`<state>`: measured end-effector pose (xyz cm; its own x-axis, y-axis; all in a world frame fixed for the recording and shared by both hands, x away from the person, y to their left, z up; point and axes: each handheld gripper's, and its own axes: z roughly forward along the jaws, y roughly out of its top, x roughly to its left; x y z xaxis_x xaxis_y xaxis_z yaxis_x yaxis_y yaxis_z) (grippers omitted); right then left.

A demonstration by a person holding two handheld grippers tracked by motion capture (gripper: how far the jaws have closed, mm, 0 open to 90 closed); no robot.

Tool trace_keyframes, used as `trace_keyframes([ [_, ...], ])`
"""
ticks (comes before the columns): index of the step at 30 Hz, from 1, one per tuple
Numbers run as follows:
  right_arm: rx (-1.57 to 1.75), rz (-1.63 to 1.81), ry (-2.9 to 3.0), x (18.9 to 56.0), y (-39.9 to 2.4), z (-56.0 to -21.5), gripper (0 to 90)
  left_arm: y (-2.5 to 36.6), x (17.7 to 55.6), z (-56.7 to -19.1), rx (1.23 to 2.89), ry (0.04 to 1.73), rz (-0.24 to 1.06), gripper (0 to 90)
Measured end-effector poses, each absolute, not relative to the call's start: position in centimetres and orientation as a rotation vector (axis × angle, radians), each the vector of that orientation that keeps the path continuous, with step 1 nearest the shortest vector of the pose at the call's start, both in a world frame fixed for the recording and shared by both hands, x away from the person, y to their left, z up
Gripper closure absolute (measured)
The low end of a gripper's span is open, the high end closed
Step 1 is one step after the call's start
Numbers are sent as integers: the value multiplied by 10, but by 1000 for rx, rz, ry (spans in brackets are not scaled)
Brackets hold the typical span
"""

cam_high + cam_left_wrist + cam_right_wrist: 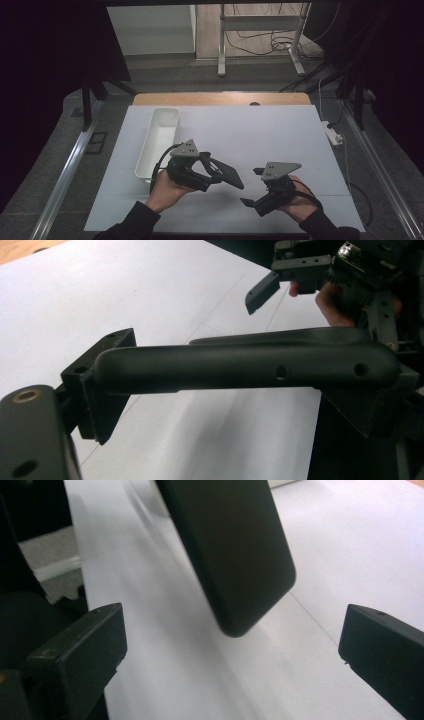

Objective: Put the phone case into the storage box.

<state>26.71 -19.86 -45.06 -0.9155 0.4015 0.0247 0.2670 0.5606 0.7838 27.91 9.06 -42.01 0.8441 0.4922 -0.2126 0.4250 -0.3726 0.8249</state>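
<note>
Held nearest the camera, the left gripper point(212, 172) is clamped on a flat black case point(227, 175), lifted off the white table cover point(260, 135) just right of the white bin point(160, 140). Farther right, the right gripper point(252, 187) has its jaws wide apart, pointing at the case's free end with nothing between them.

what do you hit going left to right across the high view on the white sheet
white tray → left gripper → flat black slab clamped in it → right gripper, jaws open.
</note>
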Motion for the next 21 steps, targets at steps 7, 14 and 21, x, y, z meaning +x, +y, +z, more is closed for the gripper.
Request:
trace_keyframes([
  [7, 576, 1246, 2608, 266, -196, -450, 0, 83, 283, -419, 2020, 719, 81, 132],
  [14, 601, 1202, 2584, 262, -191, -451, 0, 74, 285, -415, 2008, 751, 70, 131],
  [21, 658, 1164, 2567, 262, -185, -452, 0, 65, 285, -410, 2005, 773, 63, 131],
])
